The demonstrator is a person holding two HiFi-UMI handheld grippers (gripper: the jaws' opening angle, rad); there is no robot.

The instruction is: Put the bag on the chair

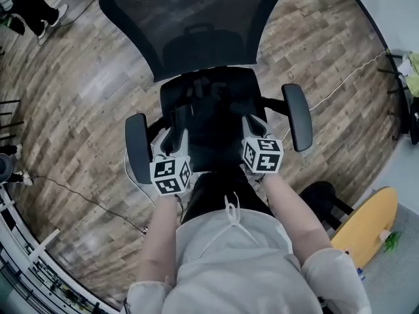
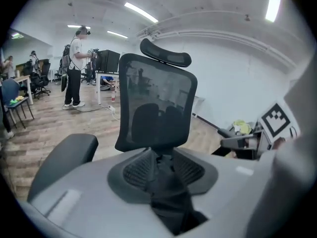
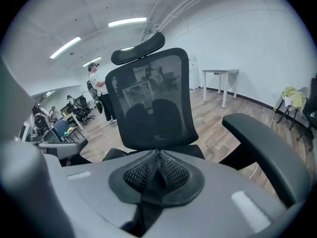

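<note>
- A wood-plank floor [image 1: 85, 90] spreads all around, with a thin dark cable [image 1: 91, 201] across it at left.
- A white cable [image 1: 347, 77] trails at right.
- A yellow board [image 1: 366, 231] lies at lower right.
- A person [image 2: 76, 68] stands far back beside a desk [image 2: 106, 75].
- A white table [image 3: 220, 73] stands near the wall.

Open-plan office, possibly doubling as lab space. Wood-plank floor [image 1: 85, 90] throughout, white walls [image 2: 233, 83]. Ceiling strip lights [image 2: 141, 12] at 12 o'clock in left gripper view. Desks with dark monitors [image 2: 109, 61] at 10 o'clock, standing person [image 2: 75, 66] beside them; more desk chairs [image 2: 42, 78] at 9 o'clock. Mesh office chair [image 1: 196, 25] at 12 o'clock in head view. White table [image 3: 220, 74] against wall, 2 o'clock in right gripper view. Loose cable [image 1: 85, 198] on floor, 8 o'clock in head view.
</note>
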